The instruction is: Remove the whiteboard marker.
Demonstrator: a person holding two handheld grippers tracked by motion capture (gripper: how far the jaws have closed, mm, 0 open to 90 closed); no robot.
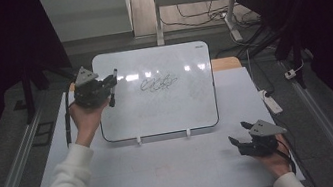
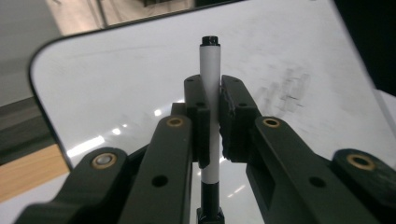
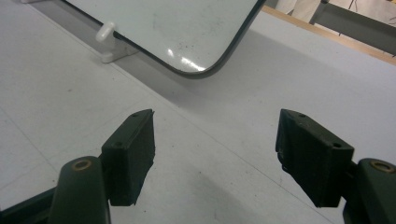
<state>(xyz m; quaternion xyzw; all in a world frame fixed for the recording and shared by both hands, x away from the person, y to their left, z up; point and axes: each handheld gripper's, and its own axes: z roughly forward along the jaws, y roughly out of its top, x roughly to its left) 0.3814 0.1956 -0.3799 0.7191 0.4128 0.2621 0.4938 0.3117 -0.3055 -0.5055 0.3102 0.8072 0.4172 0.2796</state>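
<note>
The left gripper (image 2: 212,119) is clamped on a whiteboard marker (image 2: 210,93), its two pads pressing the white barrel from either side. In the left gripper view the marker stands upright between the jaws, one black end above the pads and the other below them; which end carries the tip or a cap is hard to tell at this angle. In the high view the left gripper (image 1: 103,89) hangs over the far left edge of the whiteboard (image 1: 157,110), with the marker (image 1: 113,87) crossing its jaws. Right of it, toward the board's middle, sits a dark scribble (image 1: 158,83), and fainter smudges lie to the right of that.

The right gripper (image 3: 215,154) has its jaws wide apart with nothing between them, hovering low over the pale table (image 1: 166,169) near the board's near right corner; it shows at the near right of the high view (image 1: 242,133).

The step in hand looks like bringing the marker to the board surface. To do it well, the grip should stay firm and square so the barrel cannot pivot, the writing end should meet the board at a slight tilt with light pressure, and the free gripper could steady the board's near edge against sliding.
</note>
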